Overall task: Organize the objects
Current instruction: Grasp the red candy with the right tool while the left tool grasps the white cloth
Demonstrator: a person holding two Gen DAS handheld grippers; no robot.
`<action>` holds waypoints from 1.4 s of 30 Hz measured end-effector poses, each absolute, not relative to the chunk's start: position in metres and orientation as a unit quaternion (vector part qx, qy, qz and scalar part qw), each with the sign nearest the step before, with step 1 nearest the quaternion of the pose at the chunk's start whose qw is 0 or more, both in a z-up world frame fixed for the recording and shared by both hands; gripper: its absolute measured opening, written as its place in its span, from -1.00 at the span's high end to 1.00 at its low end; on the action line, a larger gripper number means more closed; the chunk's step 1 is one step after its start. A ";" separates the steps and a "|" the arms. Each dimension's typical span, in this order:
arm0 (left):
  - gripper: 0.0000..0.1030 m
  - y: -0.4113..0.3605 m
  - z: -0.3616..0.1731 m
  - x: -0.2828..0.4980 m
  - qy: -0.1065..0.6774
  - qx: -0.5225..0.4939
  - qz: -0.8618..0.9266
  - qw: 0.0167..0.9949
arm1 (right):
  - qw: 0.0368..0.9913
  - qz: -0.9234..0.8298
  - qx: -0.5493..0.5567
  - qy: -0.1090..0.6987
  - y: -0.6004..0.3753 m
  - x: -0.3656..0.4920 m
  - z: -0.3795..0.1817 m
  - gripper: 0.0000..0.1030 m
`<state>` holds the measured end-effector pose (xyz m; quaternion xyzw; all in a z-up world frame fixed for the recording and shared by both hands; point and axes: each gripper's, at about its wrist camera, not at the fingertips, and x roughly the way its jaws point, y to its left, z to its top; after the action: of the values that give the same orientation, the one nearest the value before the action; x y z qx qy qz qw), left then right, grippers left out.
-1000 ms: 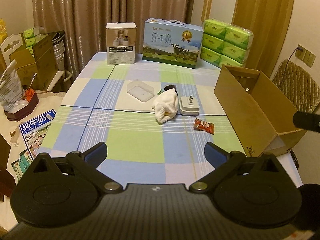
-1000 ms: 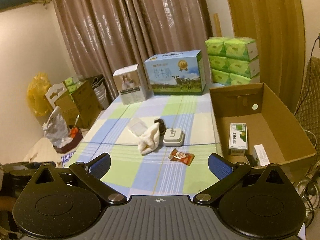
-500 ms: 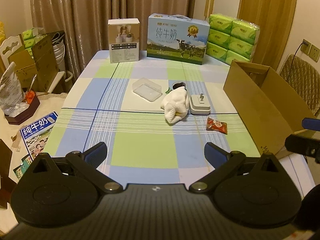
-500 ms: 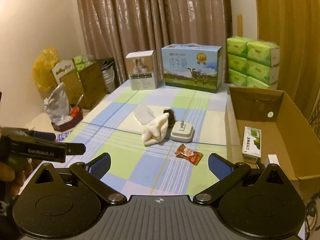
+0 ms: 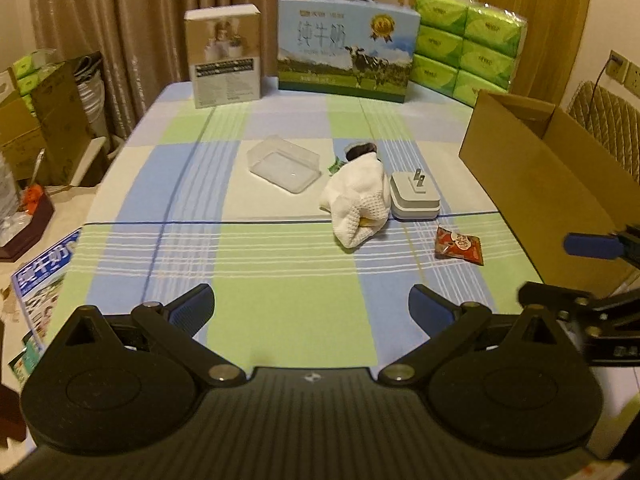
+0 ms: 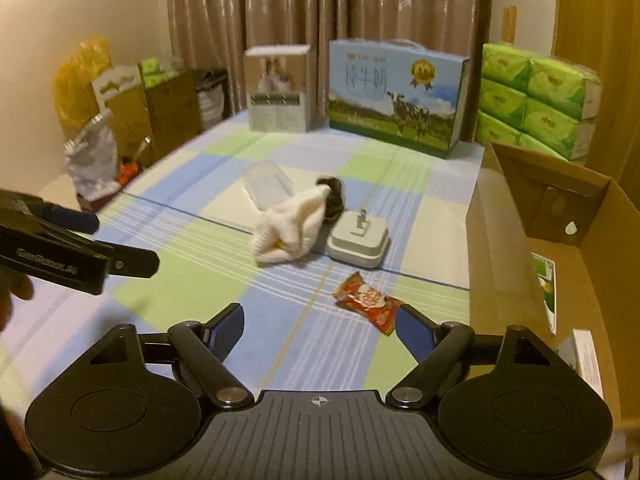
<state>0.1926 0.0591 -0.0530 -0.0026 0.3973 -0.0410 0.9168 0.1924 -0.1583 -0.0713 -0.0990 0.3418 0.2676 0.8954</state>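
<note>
Both claws are spread wide with nothing in them: the left gripper [image 5: 311, 306] hangs over the near green and blue squares of the table [image 5: 280, 308], and the right gripper [image 6: 320, 322] sits low with its right fingertip just beside the red snack packet [image 6: 367, 302]. That packet lies flat on the checked cloth, near the cardboard box [image 6: 500, 248] wall but not touching it. A bit further back is the white charger [image 6: 358, 240], prongs up, touching or almost touching the white knit sock [image 6: 290, 226], which has something dark [image 6: 333, 196] poking out at its far end. Behind the sock lies a clear plastic tray [image 5: 285, 164]. The box stands open at the table's right edge with 2 small cartons [image 6: 546, 288] inside. Along the far edge stand a beige product box [image 5: 224, 58], a blue milk carton case [image 5: 346, 48] with a cow on it, and 6 stacked green tissue packs [image 5: 468, 48] that I can count, in front of brown curtains [image 5: 120, 20].
</note>
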 end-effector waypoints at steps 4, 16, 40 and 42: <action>-0.97 0.053 -0.071 0.216 0.400 0.002 -0.052 0.915 | 0.890 0.258 -0.117 0.357 -0.148 0.220 -0.092 -0.37; -0.97 0.049 -0.114 0.268 0.401 0.011 -0.083 0.912 | 0.868 0.238 -0.192 0.390 -0.133 0.284 -0.150 -0.31; -0.26 0.010 -0.134 0.330 0.358 0.053 -0.127 0.924 | 0.872 0.229 -0.064 0.428 -0.147 0.290 -0.138 0.55; -0.12 0.006 -0.138 0.333 0.356 0.062 -0.130 0.923 | 0.874 0.223 -0.060 0.429 -0.150 0.291 -0.138 0.55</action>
<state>0.3328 0.0055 -0.1385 0.0624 0.3557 -0.1302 0.9234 0.2907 -0.1503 -0.1378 -0.0596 0.4286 0.2227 0.8736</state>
